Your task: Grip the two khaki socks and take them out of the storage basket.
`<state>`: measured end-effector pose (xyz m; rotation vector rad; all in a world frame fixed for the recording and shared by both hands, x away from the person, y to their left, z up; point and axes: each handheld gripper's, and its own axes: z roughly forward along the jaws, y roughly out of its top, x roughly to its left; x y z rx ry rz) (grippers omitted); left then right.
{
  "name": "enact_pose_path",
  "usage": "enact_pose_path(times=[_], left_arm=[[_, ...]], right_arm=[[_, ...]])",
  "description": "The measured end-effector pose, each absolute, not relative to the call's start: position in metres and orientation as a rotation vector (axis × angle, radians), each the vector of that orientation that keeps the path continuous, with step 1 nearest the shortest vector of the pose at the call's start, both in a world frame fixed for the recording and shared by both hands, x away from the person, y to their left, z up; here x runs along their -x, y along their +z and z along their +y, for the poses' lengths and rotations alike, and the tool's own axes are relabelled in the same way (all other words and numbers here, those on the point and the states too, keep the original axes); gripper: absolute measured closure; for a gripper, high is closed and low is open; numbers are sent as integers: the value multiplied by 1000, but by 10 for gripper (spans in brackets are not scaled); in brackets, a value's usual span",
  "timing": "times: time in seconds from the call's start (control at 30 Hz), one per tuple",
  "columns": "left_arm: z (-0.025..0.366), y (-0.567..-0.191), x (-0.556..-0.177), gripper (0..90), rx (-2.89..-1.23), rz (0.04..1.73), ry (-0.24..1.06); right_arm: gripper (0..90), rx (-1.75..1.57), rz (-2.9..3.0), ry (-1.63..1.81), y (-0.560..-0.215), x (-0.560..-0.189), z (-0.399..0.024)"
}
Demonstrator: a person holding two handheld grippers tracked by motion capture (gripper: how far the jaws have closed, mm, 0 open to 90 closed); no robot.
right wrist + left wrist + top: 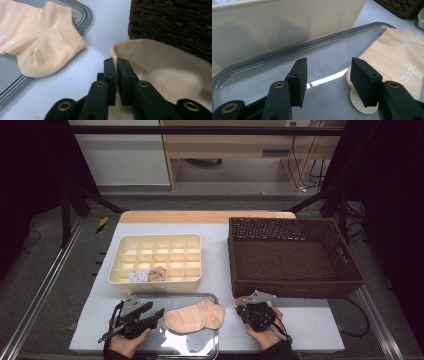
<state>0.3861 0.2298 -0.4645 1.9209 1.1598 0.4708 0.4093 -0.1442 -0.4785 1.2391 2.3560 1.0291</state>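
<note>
My right tongs are pinched on the edge of a second sock by the basket. Left tongs apart over the tray, sock just right of them. Soft, light, limp; best grabbed at the cuff.
</note>
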Motion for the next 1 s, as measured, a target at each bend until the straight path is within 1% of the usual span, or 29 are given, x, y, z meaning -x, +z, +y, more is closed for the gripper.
enact_pose_path(times=[0.13,0.3,0.43,0.77,0.83,1.0], left_arm=[[230,-464,-386,454,-1916,1167,470],[232,-461,-387,452,-1898,1167,468],[233,-460,-387,451,-1894,1160,466],[231,-457,-387,452,-1886,1147,471],[229,-456,-387,453,-1885,1148,468],[224,-453,-387,455,-1883,1129,467]], right_arm=[[882,-1250,2361,1034,-475,-411,-146],[879,-1194,2348,1214,-459,-404,-145],[876,-1141,2359,1333,-450,-397,-133],[869,-1010,2524,1314,-461,-389,-94],[849,-1008,2545,1305,-465,-390,-92],[759,-998,2522,1336,-462,-389,-95]])
